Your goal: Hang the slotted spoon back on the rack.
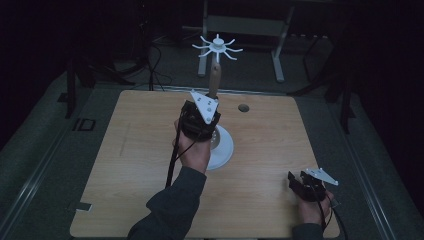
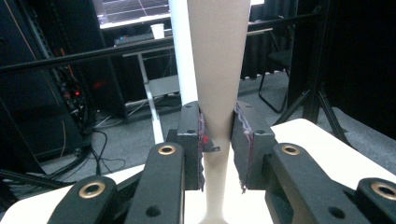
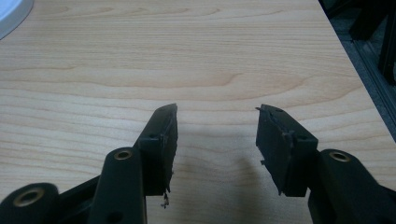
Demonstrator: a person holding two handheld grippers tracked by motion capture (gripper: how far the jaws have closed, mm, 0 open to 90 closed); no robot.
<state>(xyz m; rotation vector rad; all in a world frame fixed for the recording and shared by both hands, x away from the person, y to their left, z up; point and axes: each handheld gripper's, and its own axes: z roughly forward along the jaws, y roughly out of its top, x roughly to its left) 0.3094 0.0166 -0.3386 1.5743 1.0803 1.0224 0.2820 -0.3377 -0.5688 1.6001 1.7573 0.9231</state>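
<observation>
High view: a light wood-grain rectangular table (image 1: 125, 165) with rounded corners is seen, with a small round hole (image 1: 243, 108) near its far edge. A white round disc base (image 1: 223, 146) rests near the table's middle; from it a tapered beige wooden post (image 1: 215, 77) rises to a white plastic hub with curved spokes (image 1: 217, 47). The left gripper (image 1: 200, 117), black with a grey three-cornered plate, is held at the post by a hand in a dark sleeve. The right gripper (image 1: 306, 184) is held near the table's near right corner.

Left gripper view: the left gripper (image 2: 218, 140) is closed on the smooth post (image 2: 217, 56), both frayed black pads pressed against its narrow lower part. A white tube (image 2: 180, 46) is seen just behind.

Right gripper view: the right gripper (image 3: 217, 135) is held with jaws spread apart, nothing between them, above bare table (image 3: 187, 60); worn, chipped pad edges are visible. The base's rim (image 3: 11, 11) is seen at the upper left corner.
</observation>
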